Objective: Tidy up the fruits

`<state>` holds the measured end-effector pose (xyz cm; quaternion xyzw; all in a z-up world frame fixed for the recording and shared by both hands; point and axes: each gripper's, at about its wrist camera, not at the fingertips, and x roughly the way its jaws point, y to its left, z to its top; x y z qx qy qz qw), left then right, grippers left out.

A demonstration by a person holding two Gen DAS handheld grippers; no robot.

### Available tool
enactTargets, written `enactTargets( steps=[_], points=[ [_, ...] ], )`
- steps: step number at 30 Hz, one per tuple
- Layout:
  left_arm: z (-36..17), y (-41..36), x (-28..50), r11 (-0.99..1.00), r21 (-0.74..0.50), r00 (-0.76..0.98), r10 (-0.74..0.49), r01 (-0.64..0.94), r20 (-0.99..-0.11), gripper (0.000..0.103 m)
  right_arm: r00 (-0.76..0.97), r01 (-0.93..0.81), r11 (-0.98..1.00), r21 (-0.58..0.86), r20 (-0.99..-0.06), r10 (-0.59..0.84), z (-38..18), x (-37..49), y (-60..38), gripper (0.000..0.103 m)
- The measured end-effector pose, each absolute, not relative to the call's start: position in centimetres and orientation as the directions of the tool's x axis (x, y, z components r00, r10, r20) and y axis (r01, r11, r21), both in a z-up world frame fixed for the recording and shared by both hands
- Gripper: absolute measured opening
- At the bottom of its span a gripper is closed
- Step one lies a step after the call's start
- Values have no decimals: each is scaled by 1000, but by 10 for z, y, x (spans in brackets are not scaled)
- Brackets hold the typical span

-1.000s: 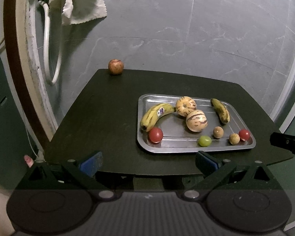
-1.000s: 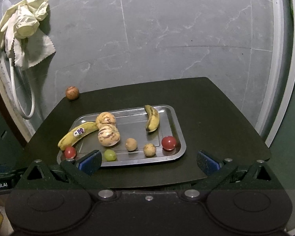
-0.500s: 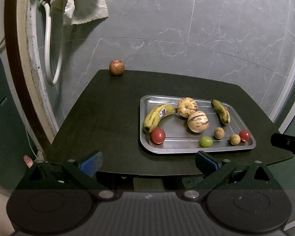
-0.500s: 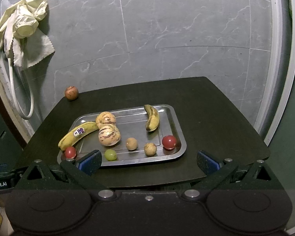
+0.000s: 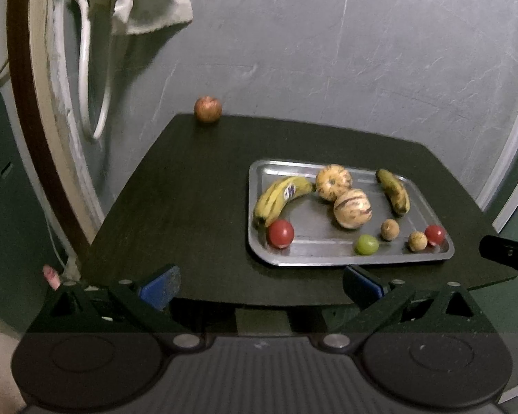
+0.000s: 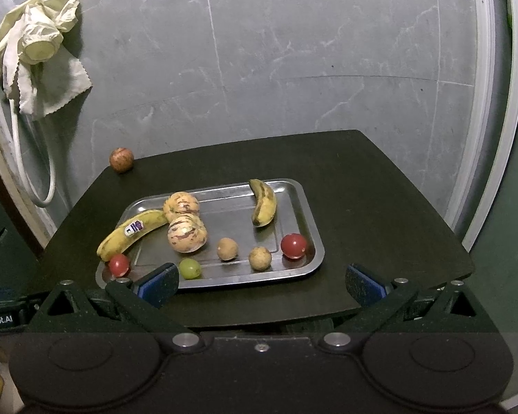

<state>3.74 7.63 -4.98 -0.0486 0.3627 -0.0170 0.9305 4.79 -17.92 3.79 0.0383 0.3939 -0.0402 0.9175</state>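
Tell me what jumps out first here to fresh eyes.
The metal tray in the middle of the dark table, loaded with two bananas, two striped melons, two cherry tomatoes, a green grape and two small brown fruits. Next, the lone apple at the table's far left corner by the wall, well apart from the tray.

You face a grey marble-tiled wall point(image 6: 293, 51) behind a dark table point(image 6: 380, 207); at upper left, pale gloves and a cloth point(image 6: 38, 55) hang above a white hose loop point(image 5: 89, 79).
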Motion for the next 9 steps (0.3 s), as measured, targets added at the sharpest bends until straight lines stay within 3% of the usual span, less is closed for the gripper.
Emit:
enactTargets(
  steps=[9],
  points=[
    [-51,74,40,995,-97,734,-68,3,-676,102,680,107,993,41,-732,-43,34,50,-183,102]
  ],
)
